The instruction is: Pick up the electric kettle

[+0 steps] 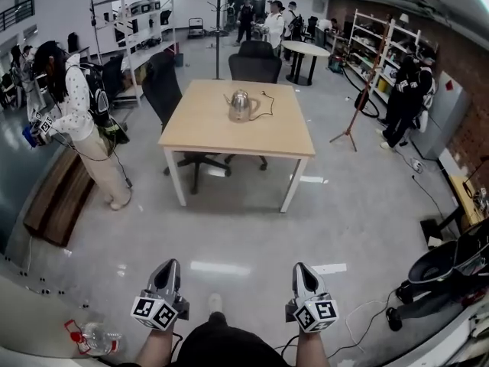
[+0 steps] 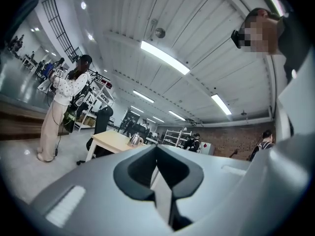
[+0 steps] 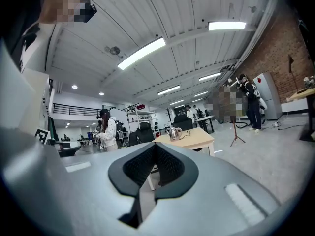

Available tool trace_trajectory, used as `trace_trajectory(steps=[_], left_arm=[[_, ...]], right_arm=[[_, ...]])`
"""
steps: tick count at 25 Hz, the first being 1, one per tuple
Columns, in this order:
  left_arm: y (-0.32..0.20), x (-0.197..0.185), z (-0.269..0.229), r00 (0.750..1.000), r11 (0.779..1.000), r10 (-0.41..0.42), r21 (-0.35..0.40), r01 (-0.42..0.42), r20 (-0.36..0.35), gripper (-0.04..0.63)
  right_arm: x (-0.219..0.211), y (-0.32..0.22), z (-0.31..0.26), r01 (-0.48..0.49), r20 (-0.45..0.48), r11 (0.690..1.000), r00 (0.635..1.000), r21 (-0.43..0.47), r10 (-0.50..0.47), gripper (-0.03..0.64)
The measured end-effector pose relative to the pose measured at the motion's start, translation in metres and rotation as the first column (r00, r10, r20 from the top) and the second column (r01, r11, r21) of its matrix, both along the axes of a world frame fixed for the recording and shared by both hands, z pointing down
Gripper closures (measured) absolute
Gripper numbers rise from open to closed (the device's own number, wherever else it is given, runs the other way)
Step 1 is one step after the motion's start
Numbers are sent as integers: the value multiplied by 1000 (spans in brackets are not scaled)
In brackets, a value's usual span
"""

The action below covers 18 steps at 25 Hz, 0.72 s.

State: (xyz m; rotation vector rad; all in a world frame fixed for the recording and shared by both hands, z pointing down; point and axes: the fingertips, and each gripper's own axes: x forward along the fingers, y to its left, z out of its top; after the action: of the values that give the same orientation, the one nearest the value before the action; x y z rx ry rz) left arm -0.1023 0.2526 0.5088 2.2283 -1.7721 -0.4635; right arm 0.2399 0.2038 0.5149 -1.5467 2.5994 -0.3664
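A shiny steel electric kettle (image 1: 241, 105) with a black cord stands on a light wooden table (image 1: 199, 132) across the room. It shows small and far off in the left gripper view (image 2: 135, 139) and in the right gripper view (image 3: 173, 132). My left gripper (image 1: 169, 268) and right gripper (image 1: 302, 271) are held level near the bottom of the head view, a good way short of the table. Both have their jaws shut with nothing between them.
Black office chairs (image 1: 163, 90) stand at the table's left and far sides. A person in a dotted top (image 1: 80, 121) stands at the left beside a wooden bench (image 1: 57, 197). A tripod (image 1: 353, 121), shelving, other people and a black cart (image 1: 451, 270) are on the right.
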Motion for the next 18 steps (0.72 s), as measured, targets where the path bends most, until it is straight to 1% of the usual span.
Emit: trace_trajectory(steps=[3, 8, 13, 18], left_arm=[[-21, -3, -2, 1000, 1000, 8, 19, -8, -5, 597], [-58, -20, -2, 1000, 999, -9, 32, 9, -26, 597], [-92, -31, -14, 1000, 998, -5, 65, 5, 14, 597], [-115, -45, -12, 1000, 998, -4, 60, 3, 19, 597]], right_arm=[[-4, -19, -3, -7, -5, 1000, 1000, 7, 7, 615], [-18, -56, -14, -5, -9, 999, 1000, 33, 6, 615], [-30, -90, -20, -6, -6, 999, 1000, 41, 7, 615], [-46, -111, -18, -4, -14, 1000, 1000, 31, 4, 615]])
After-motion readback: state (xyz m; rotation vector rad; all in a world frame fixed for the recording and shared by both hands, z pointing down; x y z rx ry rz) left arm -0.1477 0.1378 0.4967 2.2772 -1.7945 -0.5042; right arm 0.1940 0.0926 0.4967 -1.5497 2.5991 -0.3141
